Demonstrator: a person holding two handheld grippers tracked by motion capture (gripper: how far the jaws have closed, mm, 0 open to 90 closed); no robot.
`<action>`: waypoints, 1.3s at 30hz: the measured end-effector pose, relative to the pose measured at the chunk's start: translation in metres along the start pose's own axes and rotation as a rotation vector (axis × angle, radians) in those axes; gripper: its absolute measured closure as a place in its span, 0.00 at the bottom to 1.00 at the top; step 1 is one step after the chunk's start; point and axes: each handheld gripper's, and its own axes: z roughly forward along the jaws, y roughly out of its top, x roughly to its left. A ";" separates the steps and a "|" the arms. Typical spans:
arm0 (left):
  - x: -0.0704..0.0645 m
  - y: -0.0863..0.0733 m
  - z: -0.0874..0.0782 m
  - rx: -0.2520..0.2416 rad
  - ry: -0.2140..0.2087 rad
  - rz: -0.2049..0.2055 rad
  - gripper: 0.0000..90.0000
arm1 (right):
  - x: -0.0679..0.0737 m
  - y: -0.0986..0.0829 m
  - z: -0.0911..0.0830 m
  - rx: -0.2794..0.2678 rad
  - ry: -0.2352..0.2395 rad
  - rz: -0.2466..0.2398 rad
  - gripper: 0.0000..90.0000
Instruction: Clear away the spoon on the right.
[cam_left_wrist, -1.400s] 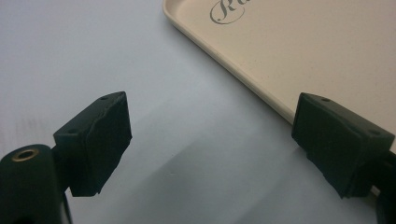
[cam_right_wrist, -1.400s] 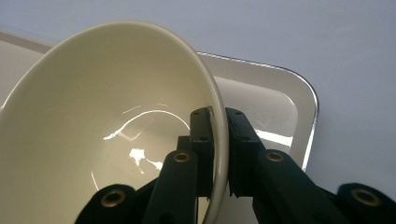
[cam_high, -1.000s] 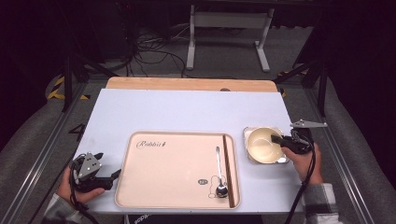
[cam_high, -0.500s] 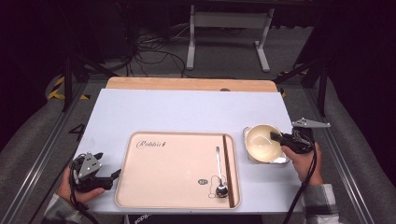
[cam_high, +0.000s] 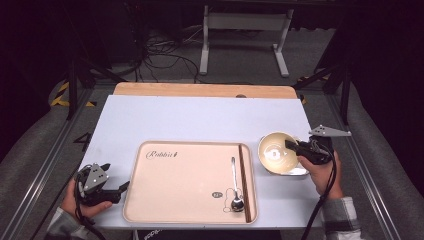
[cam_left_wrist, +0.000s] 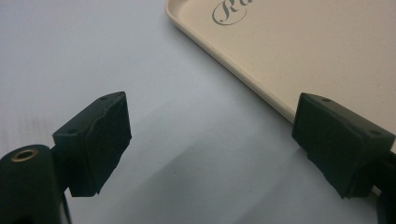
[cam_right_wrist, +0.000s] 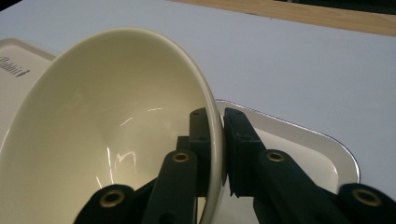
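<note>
We are pinching the cream bowl (cam_right_wrist: 107, 135) by its rim in the right claw (cam_right_wrist: 215, 140), bowl tipping above the white dish (cam_right_wrist: 303, 149), possibly lifted clear of it. Left claw (cam_left_wrist: 210, 144) is resting spread on the worktop (cam_high: 200, 120), beside the tray (cam_high: 190, 182).

Pale blue desk (cam_high: 200, 120) with a wooden strip (cam_high: 205, 90) along the far edge. On it, near the front, a beige tray (cam_high: 190, 182); just right of that, a shallow white dish (cam_high: 295, 171), seemingly rectangular, resting flat on the surface.
</note>
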 end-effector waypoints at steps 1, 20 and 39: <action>0.000 0.000 0.000 0.001 -0.001 -0.001 0.14 | 0.001 0.001 0.001 -0.001 0.001 -0.008 0.92; -0.001 0.000 0.001 0.004 -0.003 -0.003 0.14 | 0.025 0.018 0.014 -0.021 0.046 -0.045 0.92; -0.002 0.000 0.002 0.004 -0.008 -0.003 0.14 | 0.066 0.041 0.040 -0.027 0.129 -0.109 0.92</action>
